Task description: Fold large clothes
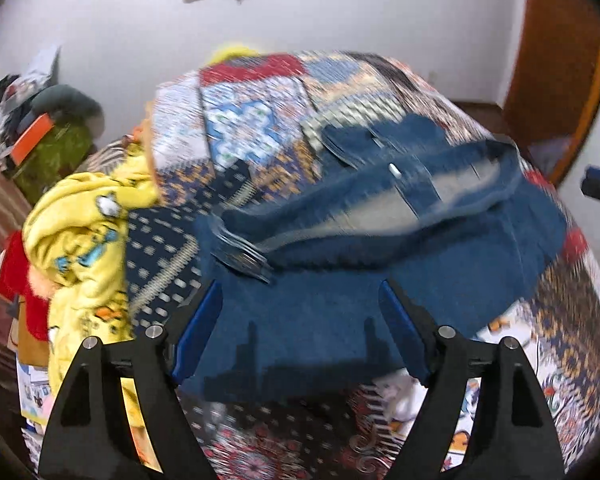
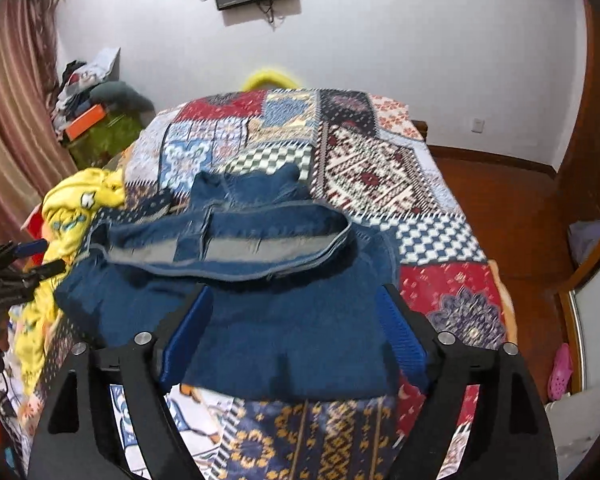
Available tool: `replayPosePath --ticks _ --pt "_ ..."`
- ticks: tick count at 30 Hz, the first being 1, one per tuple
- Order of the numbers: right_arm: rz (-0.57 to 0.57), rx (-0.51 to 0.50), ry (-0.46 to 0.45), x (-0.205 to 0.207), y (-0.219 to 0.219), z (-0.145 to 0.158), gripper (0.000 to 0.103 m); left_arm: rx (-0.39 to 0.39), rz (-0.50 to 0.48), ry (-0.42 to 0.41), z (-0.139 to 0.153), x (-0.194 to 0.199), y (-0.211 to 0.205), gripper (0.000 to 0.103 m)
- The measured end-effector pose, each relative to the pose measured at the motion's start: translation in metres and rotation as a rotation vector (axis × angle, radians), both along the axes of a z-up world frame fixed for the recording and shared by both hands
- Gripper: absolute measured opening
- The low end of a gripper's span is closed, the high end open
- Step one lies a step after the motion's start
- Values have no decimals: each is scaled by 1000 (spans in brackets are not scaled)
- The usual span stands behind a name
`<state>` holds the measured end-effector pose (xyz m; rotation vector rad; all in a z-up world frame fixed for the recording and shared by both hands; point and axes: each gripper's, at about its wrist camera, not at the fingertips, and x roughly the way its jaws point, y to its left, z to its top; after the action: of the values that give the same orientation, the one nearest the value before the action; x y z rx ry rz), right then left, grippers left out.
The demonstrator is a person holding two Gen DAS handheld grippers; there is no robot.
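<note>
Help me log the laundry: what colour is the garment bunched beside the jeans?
Yellow garment with cartoon prints, clearest in left wrist view.

jeans (image 2: 236,320): dark blue, grey inside the waistband
bedspread (image 2: 380,176): patchwork of red, blue, white and gold patterns
blanket (image 1: 84,240): yellow, cartoon print
wall (image 2: 380,32): white

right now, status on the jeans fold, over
Left gripper and right gripper open, nothing held. Jeans folded on the patchwork bedspread. Yellow garment heaped beside them.
</note>
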<state>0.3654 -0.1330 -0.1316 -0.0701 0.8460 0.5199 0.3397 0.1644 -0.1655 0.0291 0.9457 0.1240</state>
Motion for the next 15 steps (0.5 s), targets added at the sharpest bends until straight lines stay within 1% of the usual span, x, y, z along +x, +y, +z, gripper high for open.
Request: replayPosePath --ticks 4,8,9,12,14,15 --pt "25 -5 58 -4 12 -24 81 -32 -40 59 -33 6 -21 80" --pt "48 -50 119 3 29 -56 81 -38 -32 81 -57 22 -29 80" --pt "51 -62 126 5 32 -62 81 -45 -27 76 -59 25 -28 80" --pt "43 -83 148 19 44 -78 81 -119 7 59 -64 46 -15 80" --pt "38 -84 157 34 52 -84 81 -152 16 65 -67 63 -6 80" --pt "39 -81 156 41 56 -85 81 -156 19 71 -67 70 -4 80"
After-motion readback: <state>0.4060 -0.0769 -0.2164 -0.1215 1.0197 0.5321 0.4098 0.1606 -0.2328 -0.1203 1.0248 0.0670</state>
